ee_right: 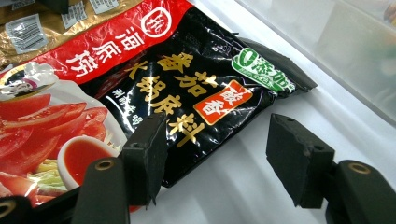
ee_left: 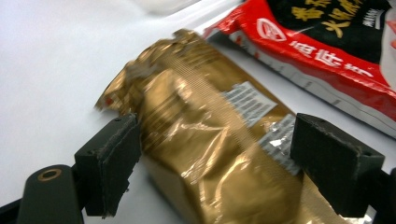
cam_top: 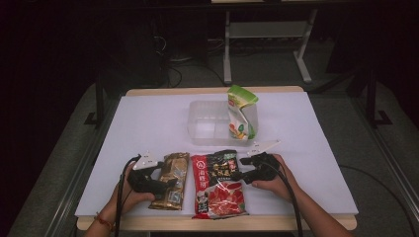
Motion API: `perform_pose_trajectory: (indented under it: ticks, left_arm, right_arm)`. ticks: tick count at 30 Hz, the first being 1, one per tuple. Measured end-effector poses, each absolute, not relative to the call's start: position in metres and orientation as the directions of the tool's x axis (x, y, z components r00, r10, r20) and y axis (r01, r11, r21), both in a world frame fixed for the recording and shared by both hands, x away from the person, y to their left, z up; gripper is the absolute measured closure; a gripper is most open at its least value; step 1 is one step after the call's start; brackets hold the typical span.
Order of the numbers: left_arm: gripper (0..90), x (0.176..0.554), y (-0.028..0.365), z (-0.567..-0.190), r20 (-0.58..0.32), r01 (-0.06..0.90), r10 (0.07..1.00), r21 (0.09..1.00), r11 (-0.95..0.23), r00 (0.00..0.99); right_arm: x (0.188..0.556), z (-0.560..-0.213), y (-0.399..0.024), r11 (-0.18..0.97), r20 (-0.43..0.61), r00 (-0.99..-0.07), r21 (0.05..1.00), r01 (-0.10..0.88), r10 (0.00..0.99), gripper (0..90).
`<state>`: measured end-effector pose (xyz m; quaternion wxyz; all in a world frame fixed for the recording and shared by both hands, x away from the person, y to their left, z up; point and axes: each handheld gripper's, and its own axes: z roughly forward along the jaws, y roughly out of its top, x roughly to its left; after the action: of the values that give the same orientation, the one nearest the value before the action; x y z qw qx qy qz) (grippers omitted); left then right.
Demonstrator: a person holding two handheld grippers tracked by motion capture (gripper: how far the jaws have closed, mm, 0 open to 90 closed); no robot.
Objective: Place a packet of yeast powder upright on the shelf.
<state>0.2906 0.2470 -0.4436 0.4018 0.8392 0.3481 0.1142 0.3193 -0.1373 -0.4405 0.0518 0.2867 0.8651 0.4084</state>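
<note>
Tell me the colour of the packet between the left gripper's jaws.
Shiny gold, with white label patches; the gold packet shows best in the left gripper view.

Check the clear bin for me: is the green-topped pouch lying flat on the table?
No, the green-topped pouch stands upright inside the clear bin.

Gold packet [ee_left: 210, 154] — near end cut off by the bottom edge in the left gripper view, print blurred. Red-and-black sauce pouch [ee_right: 140, 88] runs past the left edge in the right gripper view. Clear tub [cam_top: 210, 123] — contents behind the green packet [cam_top: 240, 116] hidden.
</note>
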Motion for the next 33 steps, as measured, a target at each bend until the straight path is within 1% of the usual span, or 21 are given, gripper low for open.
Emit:
perform_pose_trajectory:
  ticks: [2,7,12,15,16,17,18,20,21,23,25,26,27,28,31,32,33]
  left_arm:
    - [15.2,0.293,0.250,-0.447,-0.131,0.525,0.683,0.746,-0.410,0.719]
    - [13.1,0.299,0.251,-0.453,-0.203,0.579,0.691,0.728,-0.367,0.693]
    - [12.3,0.299,0.249,-0.452,-0.192,0.580,0.696,0.722,-0.377,0.692]
    - [14.1,0.300,0.248,-0.451,-0.192,0.588,0.703,0.716,-0.377,0.685]
    - [17.5,0.300,0.247,-0.450,-0.193,0.587,0.702,0.716,-0.378,0.686]
    - [25.0,0.300,0.247,-0.449,-0.199,0.592,0.702,0.714,-0.374,0.684]
    - [25.0,0.301,0.248,-0.449,-0.205,0.597,0.703,0.710,-0.372,0.681]
    - [32.3,0.302,0.250,-0.447,-0.230,0.608,0.698,0.709,-0.357,0.678]
    - [43.7,0.303,0.252,-0.446,-0.243,0.612,0.695,0.710,-0.348,0.677]
    - [51.9,0.304,0.254,-0.444,-0.256,0.612,0.687,0.714,-0.340,0.680]
    - [62.6,0.304,0.257,-0.441,-0.253,0.608,0.688,0.720,-0.335,0.680]
    - [62.6,0.304,0.257,-0.440,-0.250,0.605,0.692,0.725,-0.330,0.678]
    - [74.9,0.304,0.259,-0.439,-0.250,0.600,0.692,0.732,-0.323,0.677]
    - [76.6,0.304,0.260,-0.438,-0.242,0.596,0.694,0.733,-0.328,0.678]
    - [78.1,0.304,0.258,-0.438,-0.236,0.597,0.696,0.730,-0.333,0.678]
    - [78.2,0.304,0.258,-0.437,-0.237,0.598,0.697,0.729,-0.333,0.677]
    - [75.8,0.305,0.258,-0.437,-0.232,0.595,0.698,0.730,-0.335,0.677]
  right_arm:
    - [0.319,-0.441,-0.137,0.504,0.145,-0.832,0.735,0.453,0.536,37.8]
    - [0.318,-0.441,-0.135,0.508,0.146,-0.836,0.735,0.450,0.529,37.8]
    - [0.318,-0.441,-0.135,0.509,0.145,-0.838,0.736,0.446,0.526,37.8]
    - [0.318,-0.441,-0.135,0.508,0.149,-0.838,0.735,0.449,0.524,37.8]
    - [0.318,-0.441,-0.135,0.508,0.149,-0.839,0.736,0.448,0.523,37.8]
    - [0.317,-0.441,-0.135,0.509,0.148,-0.840,0.736,0.446,0.522,37.8]
    - [0.317,-0.441,-0.135,0.509,0.148,-0.840,0.736,0.446,0.522,37.8]
    - [0.317,-0.441,-0.135,0.510,0.149,-0.842,0.736,0.445,0.519,37.9]
    - [0.317,-0.441,-0.135,0.512,0.149,-0.843,0.736,0.444,0.517,37.9]
    - [0.316,-0.440,-0.135,0.511,0.150,-0.843,0.736,0.444,0.516,37.9]
    - [0.316,-0.440,-0.135,0.511,0.150,-0.843,0.736,0.444,0.517,37.8]
    - [0.317,-0.440,-0.136,0.510,0.148,-0.843,0.737,0.443,0.517,37.9]
    - [0.317,-0.439,-0.137,0.505,0.153,-0.840,0.738,0.448,0.520,37.9]
    - [0.317,-0.439,-0.137,0.505,0.153,-0.840,0.738,0.447,0.521,37.9]
    - [0.317,-0.439,-0.137,0.503,0.151,-0.841,0.741,0.444,0.519,37.9]
    - [0.317,-0.438,-0.138,0.503,0.151,-0.841,0.742,0.443,0.519,37.9]
    - [0.317,-0.438,-0.138,0.503,0.150,-0.841,0.742,0.443,0.519,37.9]
